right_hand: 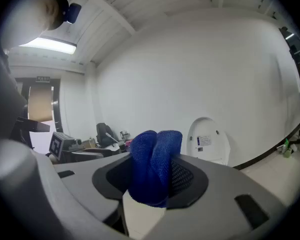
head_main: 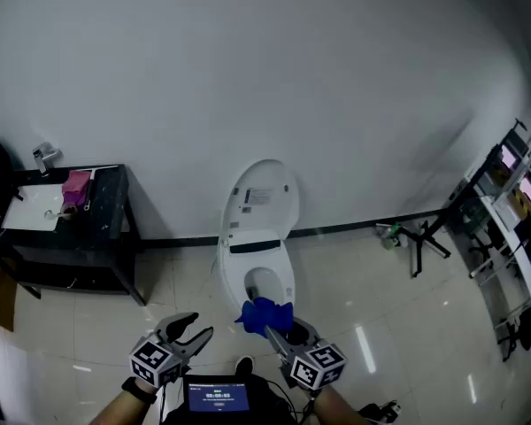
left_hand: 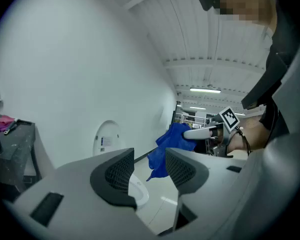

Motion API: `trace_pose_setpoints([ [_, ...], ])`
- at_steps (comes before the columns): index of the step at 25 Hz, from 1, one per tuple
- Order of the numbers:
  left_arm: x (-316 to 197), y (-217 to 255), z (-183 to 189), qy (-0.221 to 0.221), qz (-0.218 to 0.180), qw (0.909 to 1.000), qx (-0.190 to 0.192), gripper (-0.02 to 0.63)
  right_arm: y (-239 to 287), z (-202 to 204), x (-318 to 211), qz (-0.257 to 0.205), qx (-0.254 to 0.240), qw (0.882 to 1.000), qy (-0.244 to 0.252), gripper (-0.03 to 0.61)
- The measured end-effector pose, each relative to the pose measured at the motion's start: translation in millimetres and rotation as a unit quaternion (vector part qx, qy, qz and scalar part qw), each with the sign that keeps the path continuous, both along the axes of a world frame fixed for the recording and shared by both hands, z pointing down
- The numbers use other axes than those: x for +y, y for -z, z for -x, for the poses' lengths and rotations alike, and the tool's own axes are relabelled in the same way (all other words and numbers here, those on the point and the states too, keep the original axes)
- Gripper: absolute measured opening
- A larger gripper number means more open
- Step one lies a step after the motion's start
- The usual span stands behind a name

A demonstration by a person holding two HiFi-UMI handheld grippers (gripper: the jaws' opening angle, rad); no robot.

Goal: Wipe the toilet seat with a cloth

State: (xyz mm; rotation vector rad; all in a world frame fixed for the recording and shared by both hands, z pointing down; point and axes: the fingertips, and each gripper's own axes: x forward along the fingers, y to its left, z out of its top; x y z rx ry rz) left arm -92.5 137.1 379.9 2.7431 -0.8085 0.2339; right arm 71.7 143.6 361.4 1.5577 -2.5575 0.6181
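The right claw (right_hand: 155,180) is pinching a blue cloth (right_hand: 155,163), which bulges up in a folded wad between the two jaws and blocks most of what lies straight ahead in the right gripper view. In the head view that cloth hangs over the front of the toilet seat (head_main: 288,274), hiding the near part of the rim; whether it touches the seat cannot be told from here. The left claw (head_main: 196,328) is spread with nothing between its jaws (only the floor (head_main: 372,299) and the toilet's bowl show through the gap), and it is held to the left of the toilet, near the right one. Behind the seat the toilet lid (head_main: 264,200) stands raised against the white wall (head_main: 248,69). To the left, against the same wall, a dark counter (head_main: 109,204) carries a white sink (head_main: 31,212) with a faucet (head_main: 44,158) and a pink item (head_main: 75,187), possibly a rag. To the right, a black stand (head_main: 427,237) lies on the floor near the baseboard, and a shelving rack (head_main: 513,215) fills the far edge. A small lit screen (head_main: 217,396) sits low between the person's forearms.
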Motion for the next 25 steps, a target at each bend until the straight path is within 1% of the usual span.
trace_pose_setpoints([
  [4, -25, -17, -5, -0.003, 0.006, 1.0000, -0.005, 0.202, -28, -16, -45, 0.009, 0.039, 0.999, 0.007, 0.189],
  [7, -50, -34, -7, 0.005, 0.021, 0.9997, -0.013, 0.208, -58, -28, -85, 0.026, 0.058, 0.998, 0.016, 0.189],
  [11, -93, -60, -13, 0.017, 0.045, 0.9986, -0.024, 0.218, -112, -45, -151, 0.054, 0.095, 0.993, 0.039, 0.189],
  [14, -135, -81, -22, 0.025, 0.059, 0.9972, -0.038, 0.219, -159, -57, -210, 0.080, 0.104, 0.990, 0.053, 0.187],
  [16, -161, -89, -31, 0.039, 0.075, 0.9957, -0.038, 0.218, -194, -62, -246, 0.100, 0.110, 0.986, 0.069, 0.187],
  [19, -207, -104, -49, 0.061, 0.105, 0.9923, -0.028, 0.218, -251, -66, -301, 0.120, 0.136, 0.978, 0.106, 0.187],
  [22, -255, -144, -59, 0.070, 0.133, 0.9879, -0.040, 0.219, -317, -66, -359, 0.141, 0.169, 0.965, 0.142, 0.187],
  [25, -292, -183, -70, 0.077, 0.159, 0.9831, -0.050, 0.229, -374, -57, -397, 0.166, 0.196, 0.949, 0.183, 0.187],
])
